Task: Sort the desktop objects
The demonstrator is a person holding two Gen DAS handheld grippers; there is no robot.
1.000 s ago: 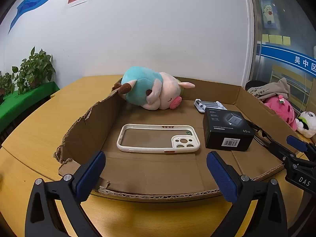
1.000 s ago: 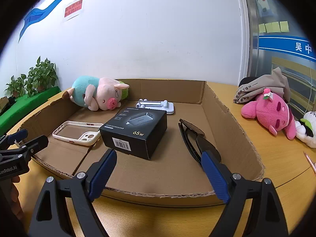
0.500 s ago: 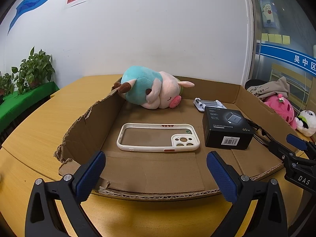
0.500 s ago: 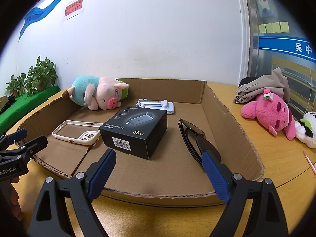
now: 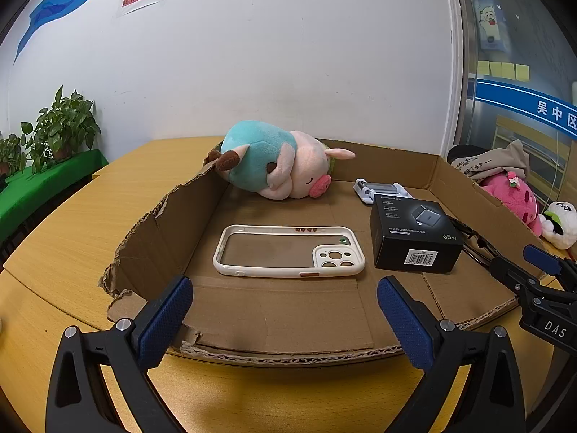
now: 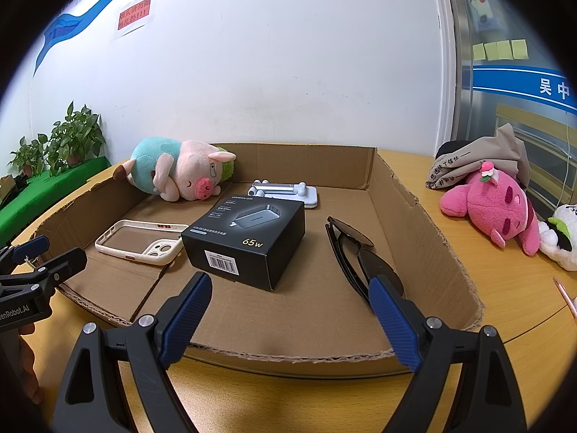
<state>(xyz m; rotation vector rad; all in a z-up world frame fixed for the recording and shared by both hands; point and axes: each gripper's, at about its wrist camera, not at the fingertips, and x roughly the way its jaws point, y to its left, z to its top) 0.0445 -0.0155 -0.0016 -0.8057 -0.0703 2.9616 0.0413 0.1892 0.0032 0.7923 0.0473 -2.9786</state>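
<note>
A low cardboard tray (image 5: 288, 321) (image 6: 414, 231) lies on the wooden table. Inside it rest a cream phone case (image 5: 288, 250) (image 6: 139, 241), a black charger box (image 5: 414, 236) (image 6: 249, 238), a white folding stand (image 5: 378, 189) (image 6: 285, 191), folded black sunglasses (image 6: 360, 252) and a pig plush in a teal shirt (image 5: 277, 169) (image 6: 176, 173). My left gripper (image 5: 285, 317) hovers open at the tray's near edge, in line with the phone case. My right gripper (image 6: 288, 310) is open too, near the front edge between the box and the sunglasses. Neither holds anything.
A pink plush (image 6: 494, 205), a panda plush (image 6: 562, 234) and a beige cloth bundle (image 6: 479, 158) lie on the table right of the tray. Potted plants (image 5: 61, 126) stand on a green ledge at left. A white wall is behind.
</note>
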